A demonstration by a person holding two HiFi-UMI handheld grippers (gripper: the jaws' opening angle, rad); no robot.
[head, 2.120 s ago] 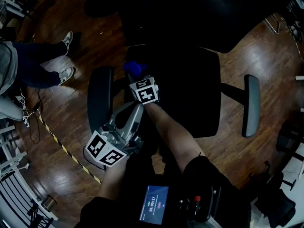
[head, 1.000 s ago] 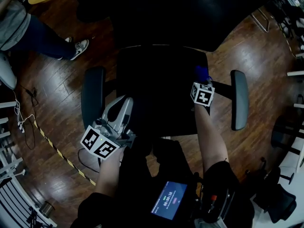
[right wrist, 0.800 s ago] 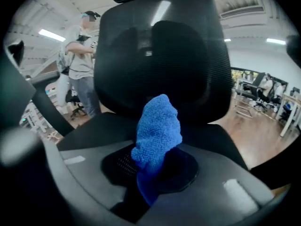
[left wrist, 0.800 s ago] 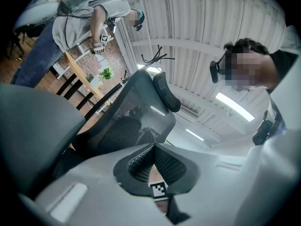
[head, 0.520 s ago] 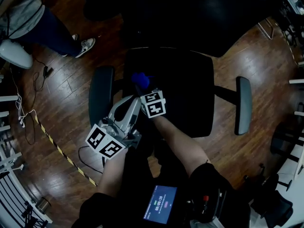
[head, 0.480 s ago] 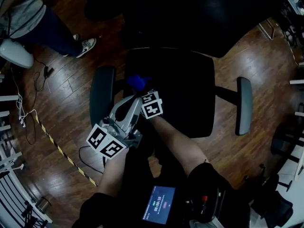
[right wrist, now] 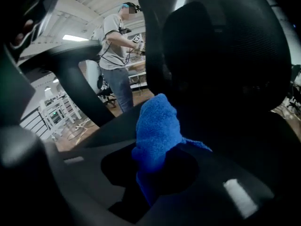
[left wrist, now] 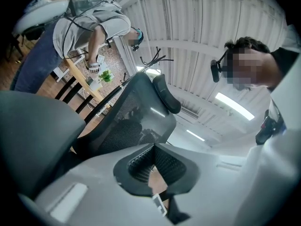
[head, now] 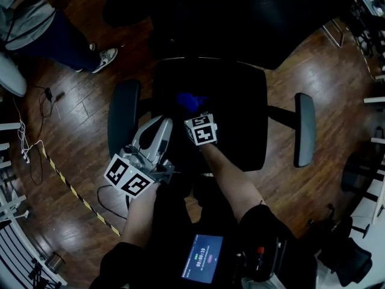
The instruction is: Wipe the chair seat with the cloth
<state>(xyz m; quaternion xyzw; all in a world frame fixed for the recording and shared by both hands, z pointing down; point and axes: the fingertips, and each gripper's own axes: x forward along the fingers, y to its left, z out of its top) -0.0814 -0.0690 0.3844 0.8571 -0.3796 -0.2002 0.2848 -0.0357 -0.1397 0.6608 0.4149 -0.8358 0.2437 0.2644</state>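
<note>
Wooden floor (head: 72,131) all round, with a black office chair (head: 204,74) square in the middle of the head view. Chair seat (head: 240,101) broad, dark and bare across its right and rear, flanked by a left armrest (head: 123,122) and a right armrest (head: 304,128). Mesh backrest (right wrist: 225,55) rising behind it in the right gripper view.

Left gripper (head: 157,131) parked low at the seat's front left corner, just beside the left armrest. Jaws together on nothing. Likely kept there to stay out of the wiping path, perhaps also to steady the chair; no telling whether touching it.

Right gripper (head: 194,114) reaching over the seat's left half, jaws clamped on the blue cloth (head: 190,101). Bunched wad pushed out ahead of the jaws, probably to put fabric, not plastic, against the upholstery. Cloth down on or just above the seat, left of centre; contact not certain in the dark.

Looks like mid-wipe, with the right side seemingly left to cover.
</note>
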